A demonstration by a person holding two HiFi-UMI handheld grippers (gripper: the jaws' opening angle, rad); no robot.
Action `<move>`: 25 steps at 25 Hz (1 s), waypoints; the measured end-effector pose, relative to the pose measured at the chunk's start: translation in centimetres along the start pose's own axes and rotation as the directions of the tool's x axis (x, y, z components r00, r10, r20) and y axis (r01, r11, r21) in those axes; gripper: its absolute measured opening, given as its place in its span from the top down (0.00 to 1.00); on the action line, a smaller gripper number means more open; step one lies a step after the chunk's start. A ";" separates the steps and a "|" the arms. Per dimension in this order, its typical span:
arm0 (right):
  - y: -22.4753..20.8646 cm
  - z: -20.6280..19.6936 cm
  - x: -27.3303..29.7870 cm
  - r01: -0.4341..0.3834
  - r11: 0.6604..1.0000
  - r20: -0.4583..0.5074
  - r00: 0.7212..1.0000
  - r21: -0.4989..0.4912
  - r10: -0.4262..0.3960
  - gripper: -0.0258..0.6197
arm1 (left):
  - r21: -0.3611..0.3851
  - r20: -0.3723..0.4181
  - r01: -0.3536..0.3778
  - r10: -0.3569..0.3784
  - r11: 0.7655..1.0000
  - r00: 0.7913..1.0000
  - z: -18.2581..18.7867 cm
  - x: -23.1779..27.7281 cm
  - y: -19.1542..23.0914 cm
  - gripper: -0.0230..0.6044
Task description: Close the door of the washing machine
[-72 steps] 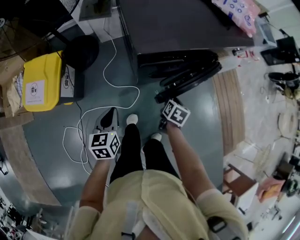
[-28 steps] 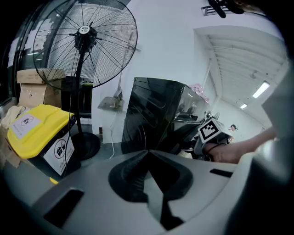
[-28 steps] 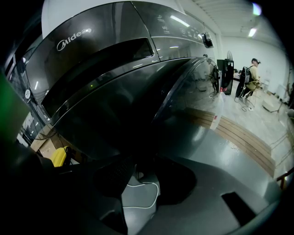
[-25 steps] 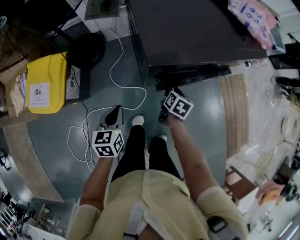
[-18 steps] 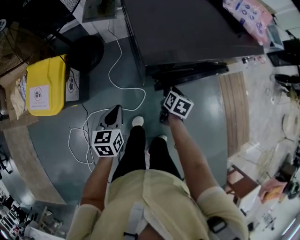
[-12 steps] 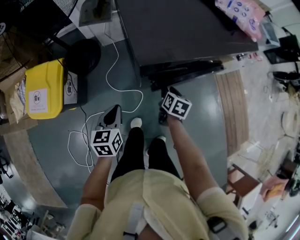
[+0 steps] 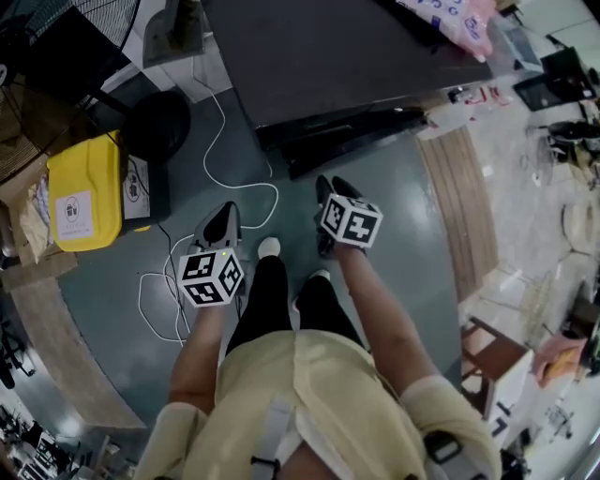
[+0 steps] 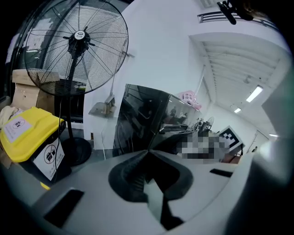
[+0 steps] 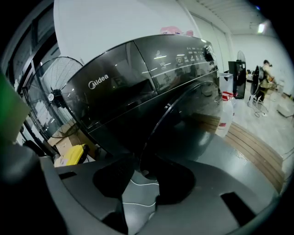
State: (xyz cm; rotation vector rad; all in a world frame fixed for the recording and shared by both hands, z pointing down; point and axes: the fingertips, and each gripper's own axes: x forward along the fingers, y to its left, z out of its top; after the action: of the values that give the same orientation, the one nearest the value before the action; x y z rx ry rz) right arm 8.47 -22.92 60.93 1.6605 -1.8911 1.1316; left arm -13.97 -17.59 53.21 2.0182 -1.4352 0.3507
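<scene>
The dark washing machine (image 7: 328,47) stands ahead of me, and its round door (image 7: 342,141) lies almost flat against the front. In the right gripper view the washing machine (image 9: 138,78) fills the frame, and the door (image 9: 193,119) still stands slightly proud of it. My right gripper (image 7: 330,187) hovers just short of the door, apart from it, open by a narrow gap and holding nothing. The right gripper (image 9: 138,176) shows floor and cable between its pads. My left gripper (image 7: 223,223) hangs over the floor to the left, shut and empty. Its own view shows the left gripper (image 8: 147,153) with tips together.
A yellow bin (image 7: 82,192) and a standing fan's round base (image 7: 157,122) sit at the left. A white cable (image 7: 230,159) loops over the floor by my feet (image 7: 269,247). A wooden strip (image 7: 455,216) runs along the right. A pink pack (image 7: 450,19) lies on the machine.
The door has swung from wide open to nearly against the machine's front. My right gripper followed it forward, then drew back a little. The left gripper stayed put.
</scene>
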 end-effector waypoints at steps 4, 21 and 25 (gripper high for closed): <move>-0.2 0.1 -1.8 -0.001 1.000 0.016 1.000 -0.021 0.001 0.77 | 0.000 0.000 0.014 -0.014 1.000 1.000 0.5 0.1 -1.0 0.96; 1.1 -1.1 -7.0 -0.025 0.999 0.053 0.998 -0.038 0.027 0.81 | 0.008 -0.006 0.062 -0.062 0.998 0.998 1.2 -0.8 -2.3 0.96; 1.0 -1.0 -7.4 -0.003 0.999 0.060 0.998 -0.043 0.006 0.84 | 0.023 -0.012 0.080 -0.080 0.997 0.997 1.6 -0.8 -2.4 0.96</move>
State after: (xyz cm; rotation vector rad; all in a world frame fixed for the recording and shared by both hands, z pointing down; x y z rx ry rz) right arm 9.02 -17.42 55.78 1.6857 -1.9434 1.0461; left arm -12.28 -17.50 50.78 2.0825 -1.3449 0.3456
